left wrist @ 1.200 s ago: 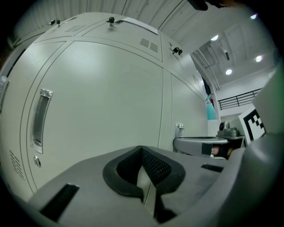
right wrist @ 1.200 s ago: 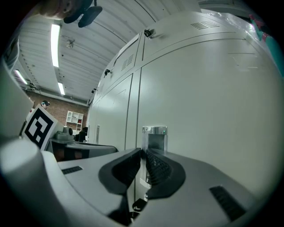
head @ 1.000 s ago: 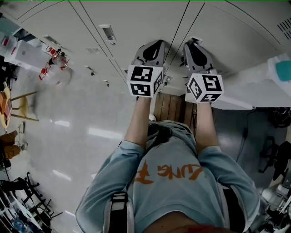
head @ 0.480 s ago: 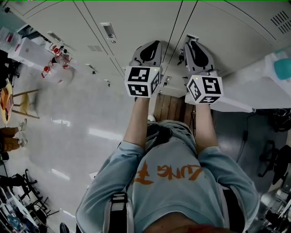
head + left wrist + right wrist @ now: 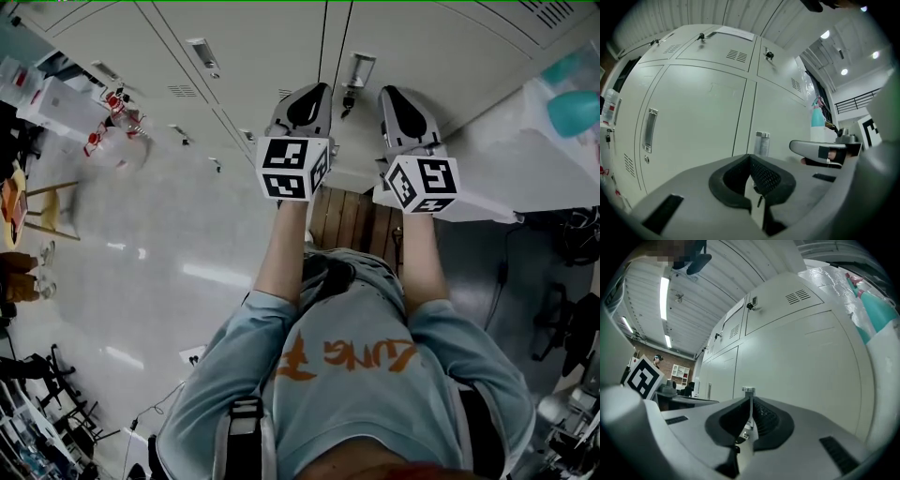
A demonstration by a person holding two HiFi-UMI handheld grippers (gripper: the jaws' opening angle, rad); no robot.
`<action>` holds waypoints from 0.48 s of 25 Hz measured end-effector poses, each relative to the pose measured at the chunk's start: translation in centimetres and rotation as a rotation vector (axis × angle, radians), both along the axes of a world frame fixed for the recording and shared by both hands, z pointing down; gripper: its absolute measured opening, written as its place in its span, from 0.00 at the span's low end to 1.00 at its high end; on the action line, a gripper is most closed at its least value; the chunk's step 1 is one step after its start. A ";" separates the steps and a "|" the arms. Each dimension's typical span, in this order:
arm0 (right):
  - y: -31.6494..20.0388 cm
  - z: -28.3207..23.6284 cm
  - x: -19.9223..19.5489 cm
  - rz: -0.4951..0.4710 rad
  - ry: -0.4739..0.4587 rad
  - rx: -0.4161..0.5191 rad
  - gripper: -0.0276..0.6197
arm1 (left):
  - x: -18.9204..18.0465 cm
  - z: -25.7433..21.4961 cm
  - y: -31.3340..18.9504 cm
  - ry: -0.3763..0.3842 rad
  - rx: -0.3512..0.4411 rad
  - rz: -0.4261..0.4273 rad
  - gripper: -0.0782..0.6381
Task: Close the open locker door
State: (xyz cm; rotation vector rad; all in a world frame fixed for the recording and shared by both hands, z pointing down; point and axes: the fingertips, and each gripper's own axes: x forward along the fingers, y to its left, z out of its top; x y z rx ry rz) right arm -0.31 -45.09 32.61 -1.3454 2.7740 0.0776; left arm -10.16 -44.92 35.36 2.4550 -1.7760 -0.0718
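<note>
Grey pads of the left gripper (image 5: 751,157) are pressed together on nothing. The right gripper (image 5: 750,400) has just closed its jaws, also empty. The pale locker door (image 5: 427,42) stands upright and flush, facing the person. Its handle (image 5: 359,69) lies just beyond both tips. Both forearms reach forward, level, either side of the handle.

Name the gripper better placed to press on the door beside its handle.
Right, probably. The handle stands straight ahead of the right gripper, whose jaws have just closed on nothing. From the left gripper it sits off to the right, so that one would have to shift sideways.
</note>
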 end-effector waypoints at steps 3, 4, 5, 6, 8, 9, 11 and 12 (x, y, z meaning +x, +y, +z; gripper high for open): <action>1.0 0.6 2.0 0.006 0.021 -0.023 0.10 | 1.8 0.1 1.4 0.000 -0.007 -0.011 0.13; 1.3 0.8 2.7 0.011 0.034 -0.031 0.10 | 2.4 0.2 1.9 -0.001 -0.011 -0.012 0.13; 1.7 1.0 3.4 0.017 0.045 -0.038 0.10 | 3.1 0.3 2.4 -0.003 -0.015 -0.014 0.13; 2.0 1.2 4.1 0.022 0.051 -0.045 0.10 | 3.7 0.4 2.9 -0.005 -0.020 -0.016 0.13; 2.7 1.5 5.5 0.031 0.053 -0.057 0.10 | 4.9 0.7 3.9 -0.007 -0.027 -0.022 0.13; 3.0 1.7 6.2 0.035 0.055 -0.063 0.10 | 5.4 0.9 4.3 -0.009 -0.030 -0.025 0.13; 3.5 2.2 7.4 0.044 0.054 -0.076 0.10 | 6.4 1.4 5.2 -0.012 -0.038 -0.032 0.13; 3.8 2.4 8.0 0.050 0.052 -0.083 0.10 | 6.8 1.6 5.6 -0.014 -0.044 -0.036 0.13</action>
